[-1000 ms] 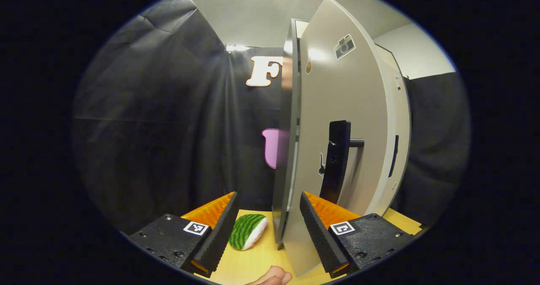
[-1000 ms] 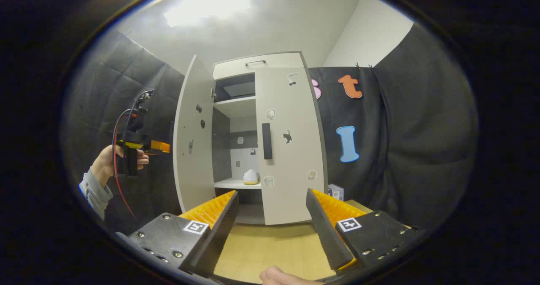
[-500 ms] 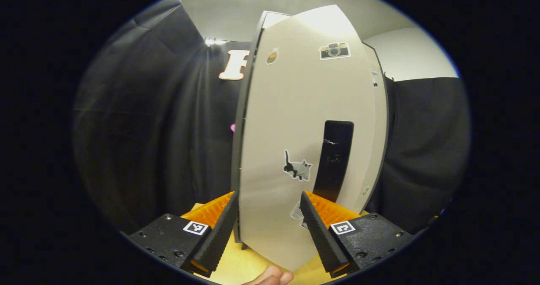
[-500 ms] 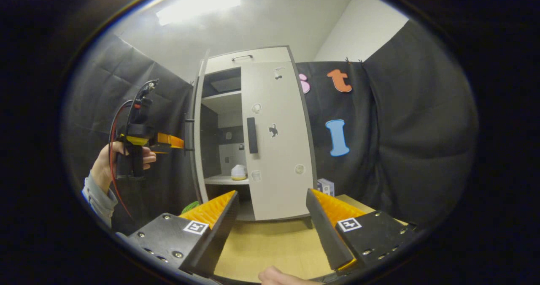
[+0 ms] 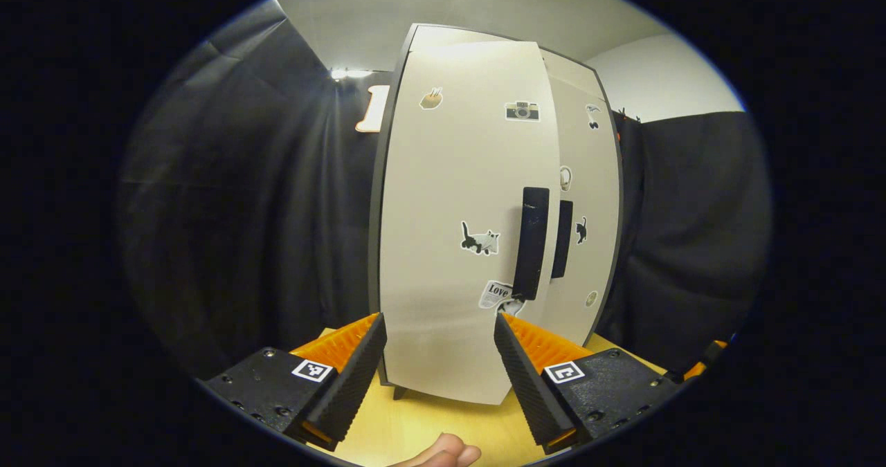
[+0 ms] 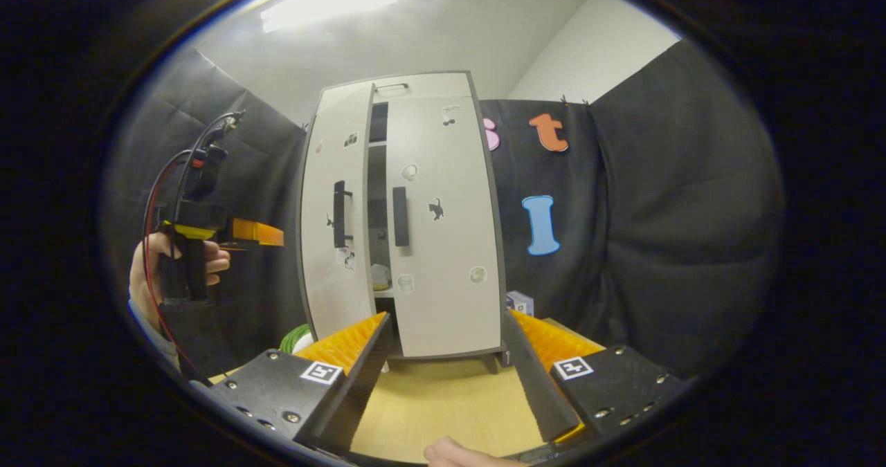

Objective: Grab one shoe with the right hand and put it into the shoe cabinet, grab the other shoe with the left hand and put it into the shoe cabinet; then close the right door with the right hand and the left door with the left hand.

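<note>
Near end of task. Right door looks shut; left door nearly shut, narrow gap left at meeting edge. Shoes not clearly visible, judged inside shoe cabinet; pale shape in gap, can't tell what. Left claw fingers apart, empty, near left door face, contact unclear. Right claw fingers apart, empty, hanging back over counter. Versus 1.0 s ago: left door swung from wide open to almost closed; interior shelves now mostly hidden. Left: final push on left door.
</note>
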Demonstrator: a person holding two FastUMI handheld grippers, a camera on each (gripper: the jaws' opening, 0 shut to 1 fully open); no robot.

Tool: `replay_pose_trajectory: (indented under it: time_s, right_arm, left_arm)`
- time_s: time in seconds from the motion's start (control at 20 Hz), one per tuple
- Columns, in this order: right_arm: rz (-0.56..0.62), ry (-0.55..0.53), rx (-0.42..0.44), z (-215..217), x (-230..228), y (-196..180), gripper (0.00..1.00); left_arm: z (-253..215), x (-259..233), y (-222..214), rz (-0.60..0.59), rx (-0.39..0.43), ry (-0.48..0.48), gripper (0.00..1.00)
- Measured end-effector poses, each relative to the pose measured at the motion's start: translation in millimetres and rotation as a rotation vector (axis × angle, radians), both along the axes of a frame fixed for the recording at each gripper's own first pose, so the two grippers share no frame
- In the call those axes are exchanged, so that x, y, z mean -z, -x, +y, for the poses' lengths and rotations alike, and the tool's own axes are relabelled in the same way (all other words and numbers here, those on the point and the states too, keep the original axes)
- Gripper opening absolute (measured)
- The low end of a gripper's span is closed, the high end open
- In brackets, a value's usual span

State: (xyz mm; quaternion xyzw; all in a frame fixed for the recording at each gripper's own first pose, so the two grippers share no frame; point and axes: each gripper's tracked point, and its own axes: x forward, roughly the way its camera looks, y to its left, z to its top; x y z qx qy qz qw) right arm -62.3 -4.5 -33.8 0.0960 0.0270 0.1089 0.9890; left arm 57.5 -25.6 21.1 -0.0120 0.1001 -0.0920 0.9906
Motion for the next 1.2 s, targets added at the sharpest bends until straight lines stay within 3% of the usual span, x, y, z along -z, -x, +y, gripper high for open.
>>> replay_pose_trajectory:
  time_s: [0.1, 0.35, 0.4, 0.45, 0.55, 0.6, 0.65, 0.75, 0.8, 0.9, 1.0, 1.15, 1.2]
  right_arm:
    - [0.001, 0.004, 0.002, 4, 0, 0, 0.91]
    - [0.011, 0.018, -0.003, 11, 0, -2, 0.91]
    - [0.013, 0.019, -0.004, 12, 0, -3, 0.91]
    - [0.015, 0.018, -0.007, 12, 0, -3, 0.91]
    - [0.019, 0.018, -0.009, 13, 0, -5, 0.91]
    - [0.024, 0.014, -0.01, 13, 1, -6, 0.91]
    - [0.027, 0.009, -0.014, 14, 2, -6, 0.95]
    - [0.022, -0.002, -0.013, 11, -1, -7, 0.91]
    - [0.019, -0.007, -0.008, 8, -3, -8, 0.95]
    - [0.019, 0.003, -0.006, 5, -2, -9, 0.91]
    - [0.021, 0.016, -0.002, 6, -2, -11, 0.95]
    - [0.023, 0.028, -0.008, 7, -3, -14, 0.91]
    - [0.023, 0.029, -0.01, 6, -3, -15, 0.95]
  left_arm:
    - [4, -2, 11, -0.004, -0.009, -0.002, 0.91]
    - [3, -4, 39, -0.015, 0.015, -0.004, 0.95]
    - [5, -2, 43, -0.011, 0.014, -0.017, 0.91]
    - [9, 0, 47, -0.008, 0.002, -0.027, 0.95]
    - [14, 3, 54, -0.004, -0.02, -0.033, 0.91]
    - [14, 5, 58, -0.003, -0.021, -0.029, 0.95]
    - [13, 7, 62, -0.002, -0.018, -0.022, 0.95]
    - [15, 12, 71, 0.005, -0.028, -0.022, 0.95]
    - [17, 13, 75, 0.0, -0.041, -0.015, 0.95]
    - [18, 13, 81, -0.006, -0.051, -0.003, 0.95]
    - [17, 15, 85, -0.013, -0.063, 0.002, 0.95]
    - [19, 14, 95, -0.035, -0.086, -0.016, 0.95]
    - [19, 15, 99, -0.038, -0.09, -0.016, 0.95]
